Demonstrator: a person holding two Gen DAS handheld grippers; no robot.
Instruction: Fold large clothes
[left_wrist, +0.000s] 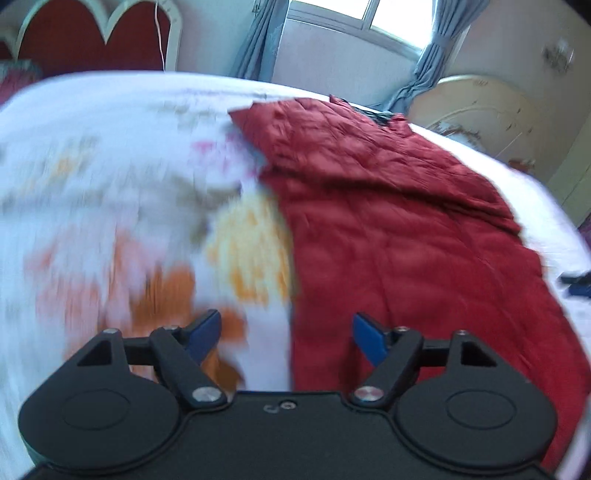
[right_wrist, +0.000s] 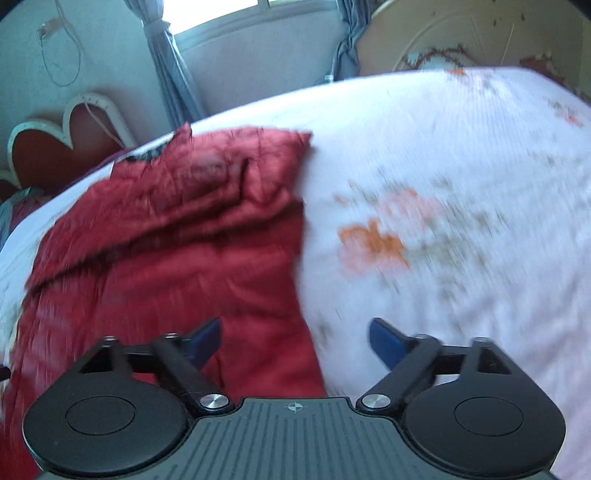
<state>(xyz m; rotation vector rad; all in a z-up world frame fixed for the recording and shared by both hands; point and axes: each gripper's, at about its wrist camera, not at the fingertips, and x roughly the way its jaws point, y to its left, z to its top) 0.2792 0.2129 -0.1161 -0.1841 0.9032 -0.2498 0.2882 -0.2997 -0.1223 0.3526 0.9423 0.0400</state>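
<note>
A dark red quilted garment (left_wrist: 388, 229) lies spread and creased on a bed with a white floral sheet (left_wrist: 110, 166). In the left wrist view it fills the right half. My left gripper (left_wrist: 286, 321) hovers over its left edge, open, with nothing between the blue pads (left_wrist: 369, 338). In the right wrist view the same garment (right_wrist: 177, 240) lies to the left, one corner bunched up toward the far side. My right gripper (right_wrist: 295, 326) hangs open above the garment's right edge, half over the sheet (right_wrist: 461, 221). Both views are blurred.
A red heart-shaped headboard (left_wrist: 92, 33) stands at one end of the bed, a cream rounded board (left_wrist: 480, 110) at the other. Behind are a window with grey-blue curtains (left_wrist: 258, 40) and a wall. A small dark blue object (left_wrist: 576, 282) lies on the sheet at the far right.
</note>
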